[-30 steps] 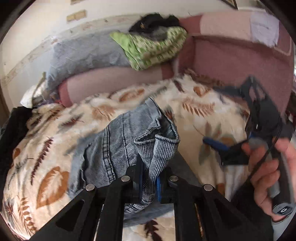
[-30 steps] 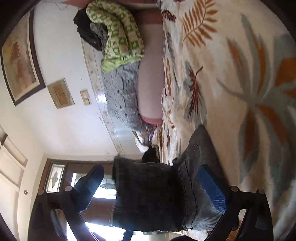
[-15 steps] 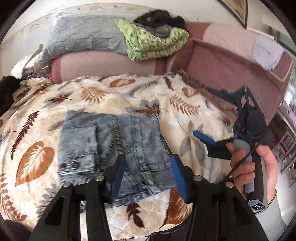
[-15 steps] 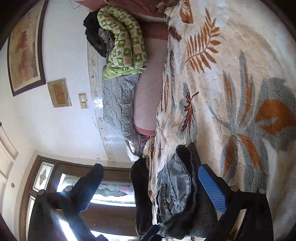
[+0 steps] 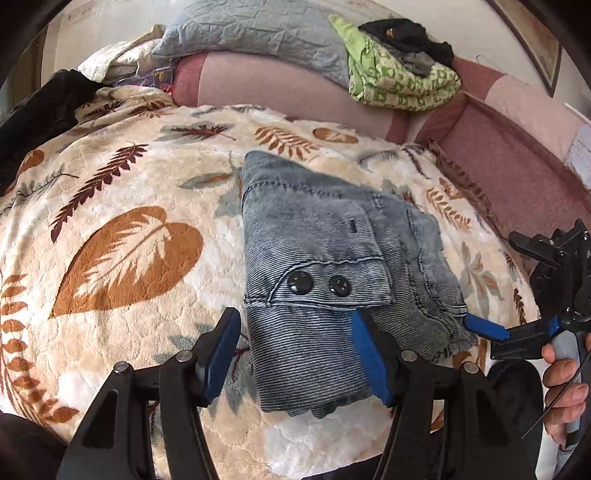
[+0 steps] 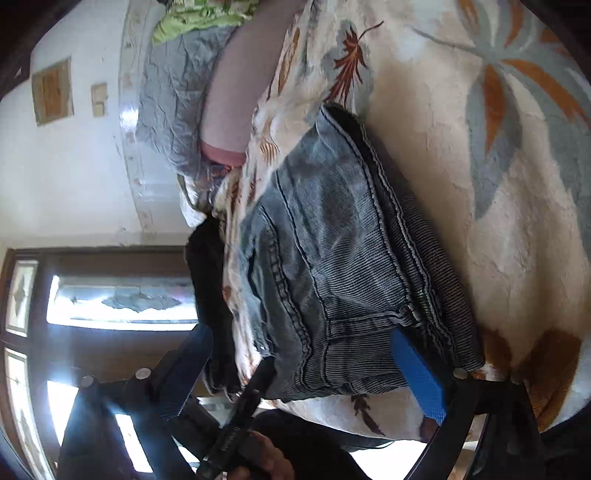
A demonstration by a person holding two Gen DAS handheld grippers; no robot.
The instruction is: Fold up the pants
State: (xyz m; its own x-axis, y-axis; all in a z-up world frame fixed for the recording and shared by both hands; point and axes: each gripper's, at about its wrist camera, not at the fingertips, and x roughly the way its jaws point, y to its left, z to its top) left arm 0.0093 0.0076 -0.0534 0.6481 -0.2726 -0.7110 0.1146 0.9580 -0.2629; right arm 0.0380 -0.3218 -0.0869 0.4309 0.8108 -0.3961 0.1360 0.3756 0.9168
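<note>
The folded grey-blue jeans (image 5: 332,266) lie flat on the leaf-patterned blanket (image 5: 129,258), with a two-button flap on top. My left gripper (image 5: 295,354) hovers over their near edge. Its jaws are opening, and the blue pads (image 5: 221,347) stand either side of the denim without pressing it. A hand (image 5: 561,373) holds my right gripper (image 5: 506,284) at the jeans' right edge, open, with its lower pad by the hem. In the rolled right wrist view the jeans (image 6: 351,258) fill the middle. The right gripper (image 6: 306,365) gapes around their near corner.
Against the wall lie a grey pillow (image 5: 258,33), a pink bolster (image 5: 288,92) and a green patterned bundle (image 5: 399,81) with dark clothes on top. A black garment (image 5: 33,114) lies at the blanket's left edge. A pink sofa back (image 5: 517,158) borders the right. A glazed door (image 6: 110,306) shows behind.
A second ago my left gripper pinched a hanging fold of the jeans. It has let go and pulled back, and the jeans now lie folded flat. The right gripper has also released its fold.
</note>
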